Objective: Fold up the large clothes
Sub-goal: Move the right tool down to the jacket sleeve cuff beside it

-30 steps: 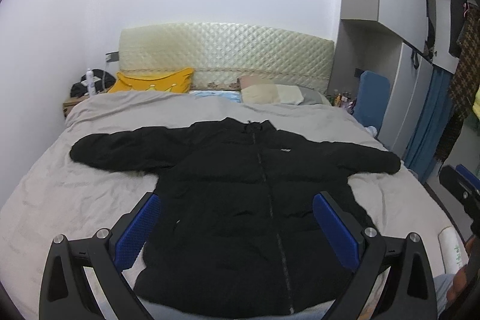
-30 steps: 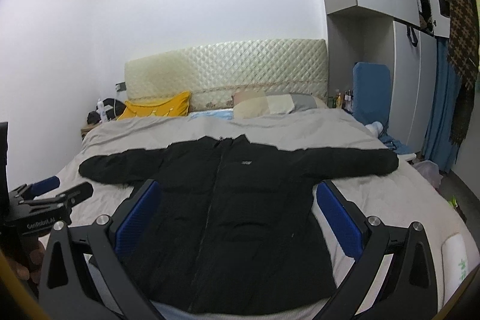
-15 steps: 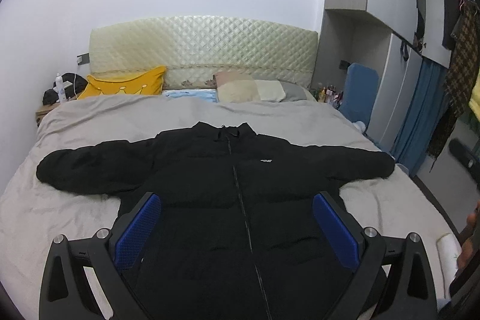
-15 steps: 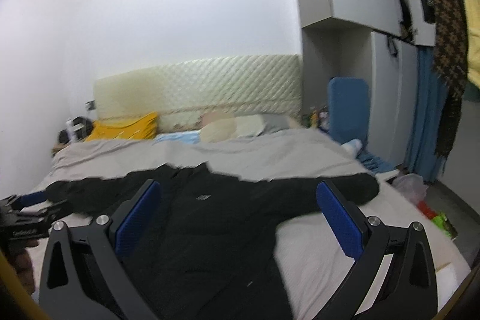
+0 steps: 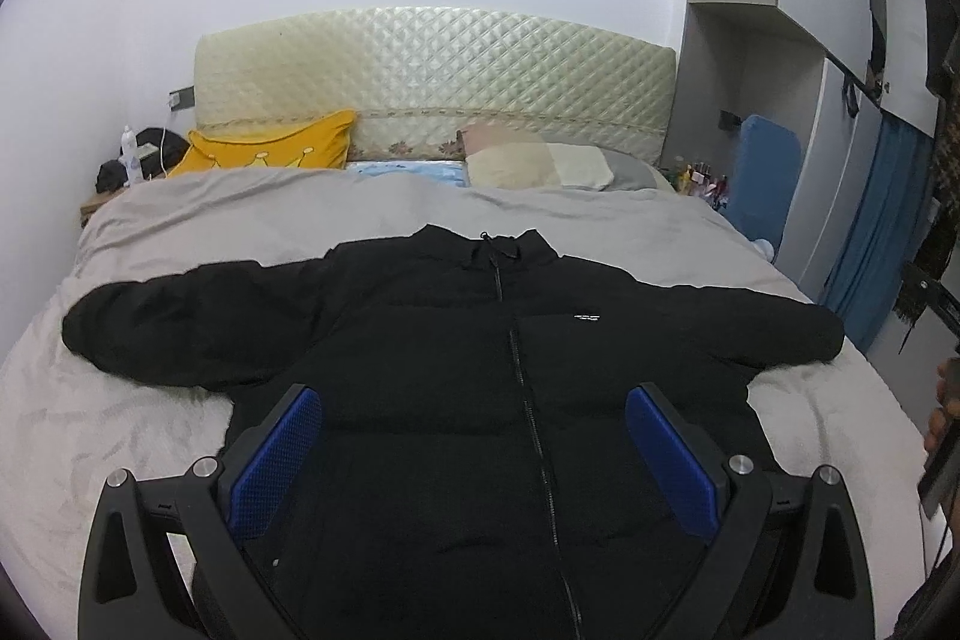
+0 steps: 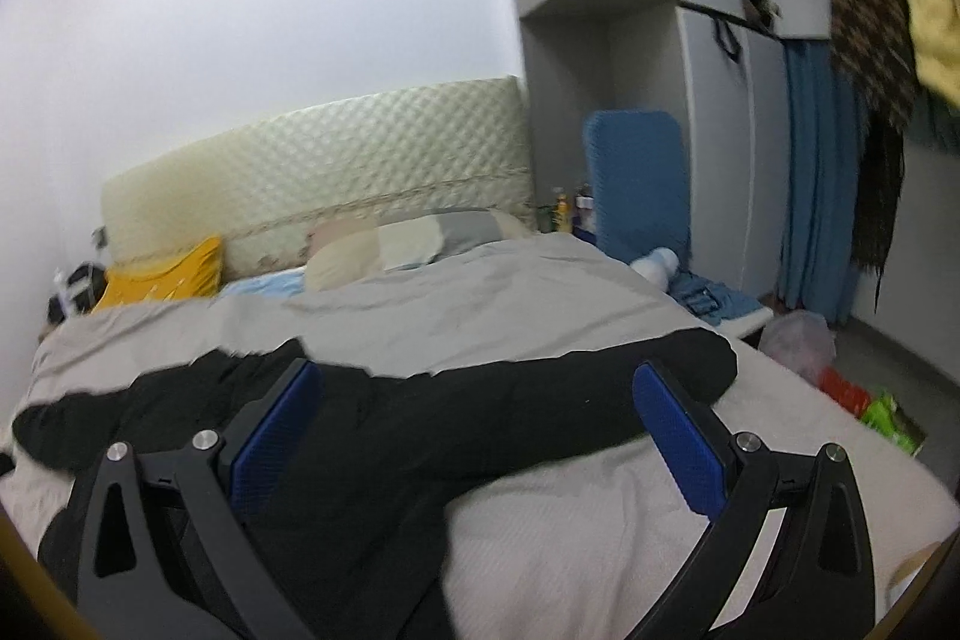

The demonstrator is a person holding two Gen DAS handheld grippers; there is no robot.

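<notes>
A black puffer jacket lies flat, front up and zipped, on the grey bed, with both sleeves spread out sideways. My left gripper is open and empty, held above the jacket's lower body. In the right wrist view the jacket's right sleeve stretches toward the bed's right side. My right gripper is open and empty, held above that sleeve. The jacket's hem is hidden below both views.
A quilted cream headboard, a yellow pillow and beige pillows are at the bed's far end. A blue board, blue curtain, hanging clothes and floor clutter lie to the right. A nightstand stands far left.
My right gripper has swung right and moved over the jacket's right sleeve. My left gripper has shifted toward the jacket's middle and a little closer. Both stay open.
</notes>
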